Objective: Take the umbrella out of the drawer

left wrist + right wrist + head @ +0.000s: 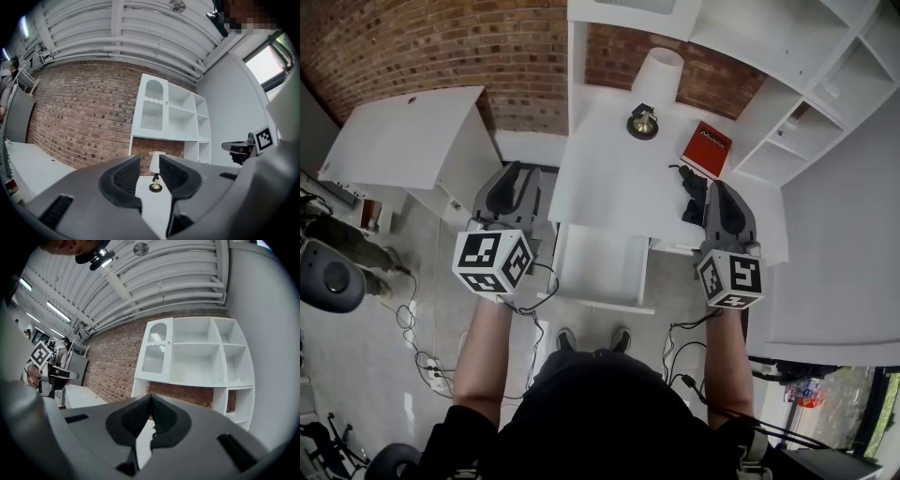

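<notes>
The white desk's drawer (600,267) stands pulled out toward me, and its inside looks bare. A black folded object, apparently the umbrella (693,194), lies on the desk top (609,178) just left of my right gripper's tip. My right gripper (718,190) is held level over the desk's right edge, jaws shut with nothing between them (151,401). My left gripper (514,174) hovers level beside the desk's left edge. Its jaws stand a little open and empty (150,161), and the lamp shows through the gap.
A white-shaded lamp (654,82) with a brass base (642,123) and a red book (705,148) sit at the desk's back. White shelving (806,103) rises on the right, a second white table (403,141) stands left, and cables (422,337) trail on the floor.
</notes>
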The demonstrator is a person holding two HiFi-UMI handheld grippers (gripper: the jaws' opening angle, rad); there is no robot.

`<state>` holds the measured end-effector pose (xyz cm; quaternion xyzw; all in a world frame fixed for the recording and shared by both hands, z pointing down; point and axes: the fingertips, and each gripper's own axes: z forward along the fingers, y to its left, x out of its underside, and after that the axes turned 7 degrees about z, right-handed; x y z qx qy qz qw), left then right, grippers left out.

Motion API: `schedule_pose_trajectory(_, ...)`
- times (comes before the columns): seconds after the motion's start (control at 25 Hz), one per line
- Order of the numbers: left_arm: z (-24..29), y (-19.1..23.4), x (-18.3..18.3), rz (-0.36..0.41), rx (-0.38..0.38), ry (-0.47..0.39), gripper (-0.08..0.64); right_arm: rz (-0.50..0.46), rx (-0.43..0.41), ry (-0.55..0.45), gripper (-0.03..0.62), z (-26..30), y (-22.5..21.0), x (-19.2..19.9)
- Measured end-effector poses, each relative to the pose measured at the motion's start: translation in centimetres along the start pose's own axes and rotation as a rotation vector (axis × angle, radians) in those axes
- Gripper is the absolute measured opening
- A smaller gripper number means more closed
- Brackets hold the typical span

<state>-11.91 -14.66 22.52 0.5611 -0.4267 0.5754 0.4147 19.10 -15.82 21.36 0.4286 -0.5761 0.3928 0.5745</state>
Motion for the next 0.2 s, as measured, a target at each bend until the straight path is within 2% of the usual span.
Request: schedule_pose_trajectory(0.2,-0.2,1.5,-0.1,0.001,0.007,-0.003,0.123,-0.016,0.006,-0.004,-0.002,0.3,1.3,-0.5)
